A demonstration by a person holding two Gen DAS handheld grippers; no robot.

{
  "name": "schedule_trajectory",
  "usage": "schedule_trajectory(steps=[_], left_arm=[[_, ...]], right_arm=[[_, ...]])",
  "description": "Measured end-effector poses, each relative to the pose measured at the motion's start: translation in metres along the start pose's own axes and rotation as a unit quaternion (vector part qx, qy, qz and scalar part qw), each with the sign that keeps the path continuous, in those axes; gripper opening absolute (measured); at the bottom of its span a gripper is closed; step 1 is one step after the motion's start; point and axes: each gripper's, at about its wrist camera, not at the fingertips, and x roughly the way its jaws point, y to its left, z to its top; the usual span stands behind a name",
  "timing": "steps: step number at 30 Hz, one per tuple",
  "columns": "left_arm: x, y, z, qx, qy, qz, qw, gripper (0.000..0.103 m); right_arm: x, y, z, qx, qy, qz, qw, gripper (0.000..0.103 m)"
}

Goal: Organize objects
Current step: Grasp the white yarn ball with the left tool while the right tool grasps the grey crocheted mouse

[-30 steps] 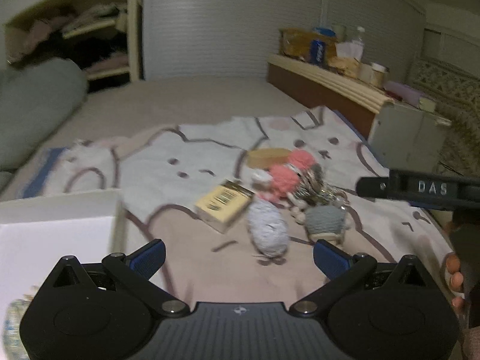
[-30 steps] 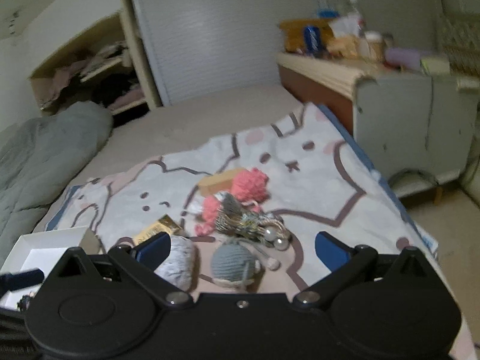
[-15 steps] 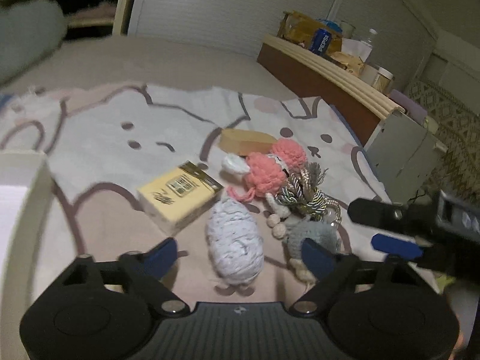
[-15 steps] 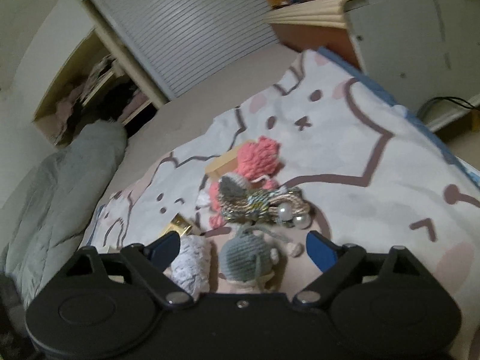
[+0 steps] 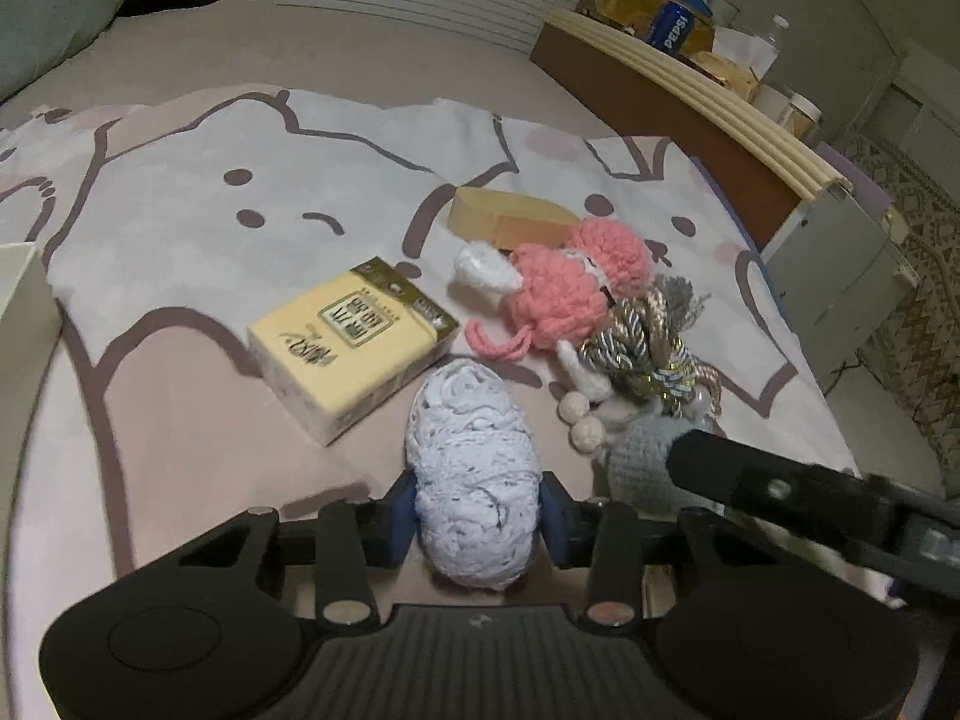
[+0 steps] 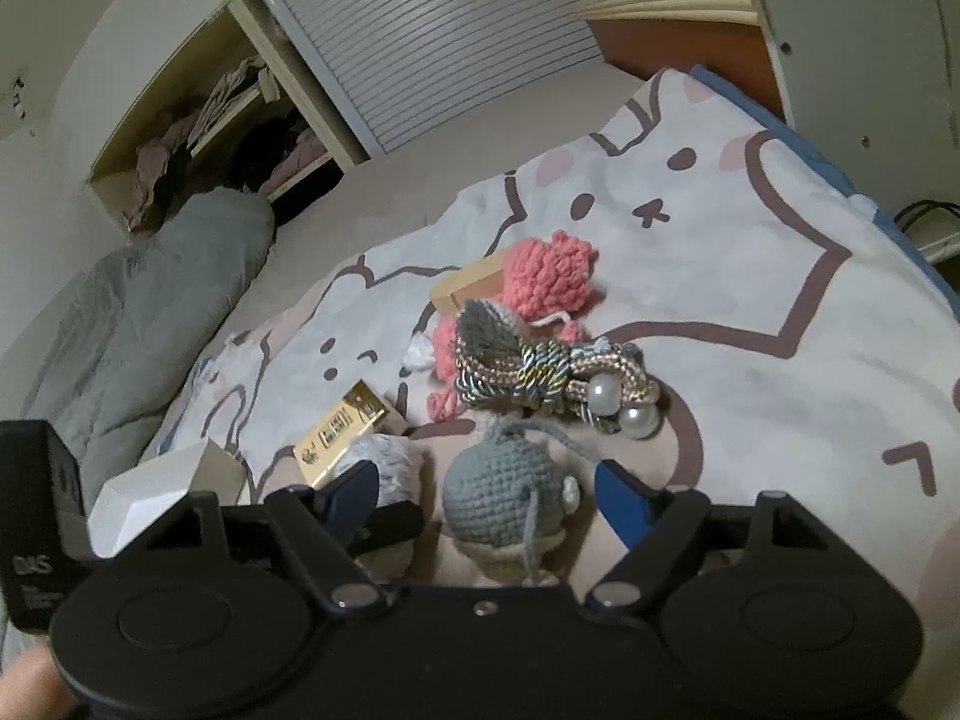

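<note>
A pale blue-white yarn ball point(image 5: 471, 468) lies on the cartoon blanket point(image 5: 198, 222), and my left gripper point(image 5: 477, 513) is shut on its near end. My right gripper point(image 6: 498, 495) is open around a grey crocheted toy point(image 6: 501, 495), its pads apart from it. Behind them lie a yellow tissue pack point(image 5: 348, 339), a pink crocheted toy point(image 5: 564, 288), a braided cord bundle with pearls point(image 6: 540, 369) and a tan wooden block point(image 5: 510, 222). The right gripper's body shows in the left wrist view point(image 5: 798, 492), over the grey toy point(image 5: 639, 462).
A white box point(image 6: 156, 495) stands at the left, its edge also in the left wrist view point(image 5: 21, 294). A grey duvet point(image 6: 138, 324) lies far left. A headboard shelf point(image 5: 708, 90) with a Pepsi can point(image 5: 675, 30) runs along the right. A grey cabinet point(image 6: 864, 42) stands beside the bed.
Both grippers have moved forward and down onto the pile. My left gripper has closed on the yarn ball. My right gripper has come around the grey toy, still open.
</note>
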Motion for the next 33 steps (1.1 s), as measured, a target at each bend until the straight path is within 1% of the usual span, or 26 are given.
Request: schedule_trajectory(steps=[5, 9, 11, 13, 15, 18, 22, 29, 33], left_arm=[[-0.022, 0.008, -0.011, 0.002, 0.030, 0.003, 0.9995, 0.042], [-0.046, 0.012, -0.026, 0.021, 0.056, 0.009, 0.9982, 0.042], [-0.061, 0.015, -0.036, 0.026, 0.066, 0.003, 0.9974, 0.042], [-0.073, 0.016, -0.048, 0.029, 0.087, -0.001, 0.9958, 0.042], [-0.082, 0.016, -0.061, 0.029, 0.098, 0.000, 0.9948, 0.042], [-0.087, 0.015, -0.075, 0.031, 0.096, 0.010, 0.9948, 0.042], [-0.081, 0.015, -0.081, 0.019, 0.085, 0.014, 0.9961, 0.043], [-0.073, 0.015, -0.075, 0.009, 0.074, 0.015, 0.9971, 0.045], [-0.067, 0.015, -0.075, 0.019, 0.074, 0.012, 0.9970, 0.045]], right_arm=[[0.005, 0.002, -0.004, -0.018, 0.011, -0.005, 1.000, 0.070], [0.010, 0.003, -0.006, -0.025, 0.012, -0.015, 1.000, 0.068], [0.012, 0.001, -0.005, -0.028, 0.008, -0.018, 0.999, 0.063], [0.014, -0.001, -0.004, -0.022, 0.006, -0.020, 1.000, 0.057], [0.015, -0.002, -0.004, -0.015, 0.010, -0.022, 1.000, 0.056], [0.011, 0.006, -0.002, -0.037, 0.023, -0.027, 0.999, 0.055], [0.001, 0.015, -0.001, -0.023, 0.059, -0.007, 0.998, 0.054], [-0.021, 0.036, -0.018, -0.079, 0.129, -0.001, 0.988, 0.054], [-0.023, 0.043, -0.030, -0.111, 0.155, -0.010, 0.982, 0.054]])
